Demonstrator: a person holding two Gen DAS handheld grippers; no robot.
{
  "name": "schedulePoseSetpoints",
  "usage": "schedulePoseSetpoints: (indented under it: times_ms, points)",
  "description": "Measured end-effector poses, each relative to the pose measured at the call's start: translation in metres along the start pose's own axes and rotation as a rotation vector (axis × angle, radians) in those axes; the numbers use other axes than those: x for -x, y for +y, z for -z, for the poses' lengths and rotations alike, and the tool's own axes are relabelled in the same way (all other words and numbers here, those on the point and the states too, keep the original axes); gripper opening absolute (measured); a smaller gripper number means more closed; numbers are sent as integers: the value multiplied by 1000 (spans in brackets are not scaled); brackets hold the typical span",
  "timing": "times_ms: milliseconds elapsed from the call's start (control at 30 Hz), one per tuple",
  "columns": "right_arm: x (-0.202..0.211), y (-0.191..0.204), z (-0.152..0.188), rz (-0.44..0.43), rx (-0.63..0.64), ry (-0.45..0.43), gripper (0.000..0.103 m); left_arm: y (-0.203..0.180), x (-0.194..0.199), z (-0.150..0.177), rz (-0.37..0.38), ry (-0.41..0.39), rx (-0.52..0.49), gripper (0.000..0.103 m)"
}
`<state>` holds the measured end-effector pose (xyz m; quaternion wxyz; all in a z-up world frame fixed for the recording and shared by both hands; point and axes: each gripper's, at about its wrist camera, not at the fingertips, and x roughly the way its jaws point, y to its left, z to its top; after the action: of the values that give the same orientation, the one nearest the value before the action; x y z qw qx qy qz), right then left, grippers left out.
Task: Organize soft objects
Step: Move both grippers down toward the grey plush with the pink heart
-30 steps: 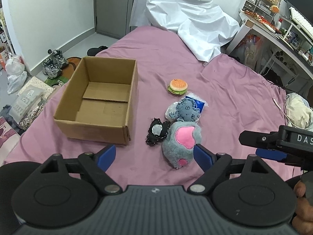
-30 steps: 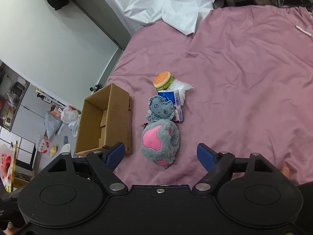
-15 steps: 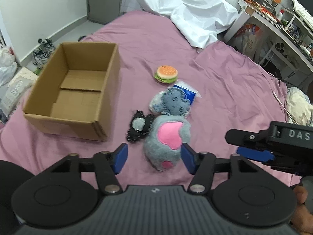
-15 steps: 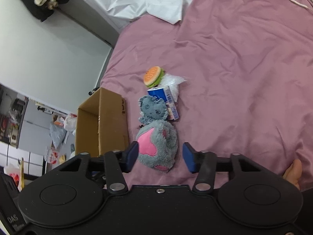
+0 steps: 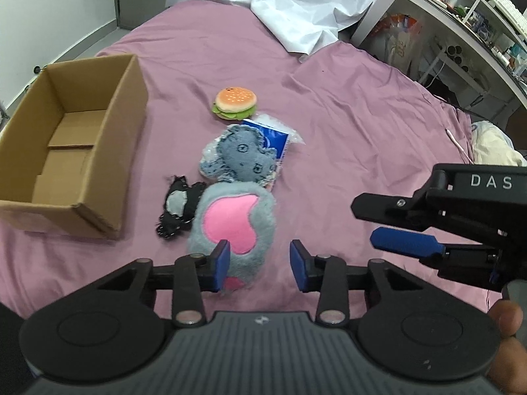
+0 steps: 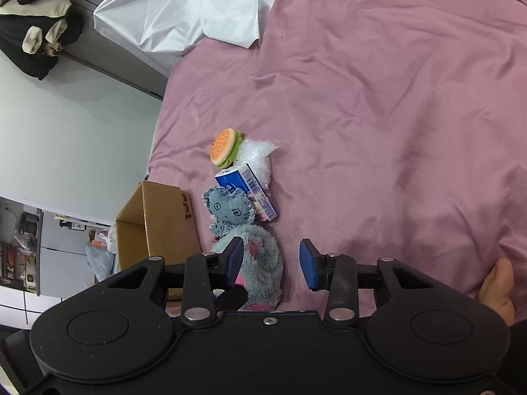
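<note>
A grey fluffy plush with a pink heart (image 5: 235, 223) (image 6: 260, 263) lies on the pink bed. Beyond it lie a flat grey cat-face plush (image 5: 240, 158) (image 6: 230, 207), a small black-and-grey plush (image 5: 176, 205), a blue tissue pack (image 5: 275, 138) (image 6: 253, 191), a clear bag (image 6: 255, 158) and a burger plush (image 5: 234, 102) (image 6: 224, 148). An open cardboard box (image 5: 125, 125) (image 6: 164, 223) stands at the left. My left gripper (image 5: 258, 265) is open, just above the heart plush's near end. My right gripper (image 6: 271, 263) is open beside the same plush; it shows in the left wrist view (image 5: 406, 240).
A white sheet (image 5: 296, 6) (image 6: 184, 10) lies crumpled at the far end of the bed. A desk with shelves and clutter (image 5: 461, 16) stands to the right. The bed's left edge is behind the box, with floor and bags below.
Both grippers have moved down and forward toward the heart plush, and both jaws have narrowed from wide open to a smaller gap. The objects on the bed have not moved.
</note>
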<state>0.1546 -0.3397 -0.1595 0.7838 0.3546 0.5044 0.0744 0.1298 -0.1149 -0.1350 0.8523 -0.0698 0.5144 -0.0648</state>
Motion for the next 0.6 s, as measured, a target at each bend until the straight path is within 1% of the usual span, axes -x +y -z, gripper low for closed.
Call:
schedulePoseSetpoints:
  times_ms: [100,167,300,467,600]
  points:
    - [-4,-1,-2,6,-6,12,39,-5,-12,0,-14,14,-14,36]
    - [-6,-3,-3,7,-12,20,39,-5,-19,0,-14,29,-5,36]
    - [-10,-6,-6,5,-30,31,39,-7,-26,-1,-21,21,-25,36]
    - [-14,-7,-8,4,-29,41,40,-6,-29,-4,-60,5,-51,37]
    - [-17,-7,-8,-2,-33,53,40,1,-29,-6,-108,-11,-70,37]
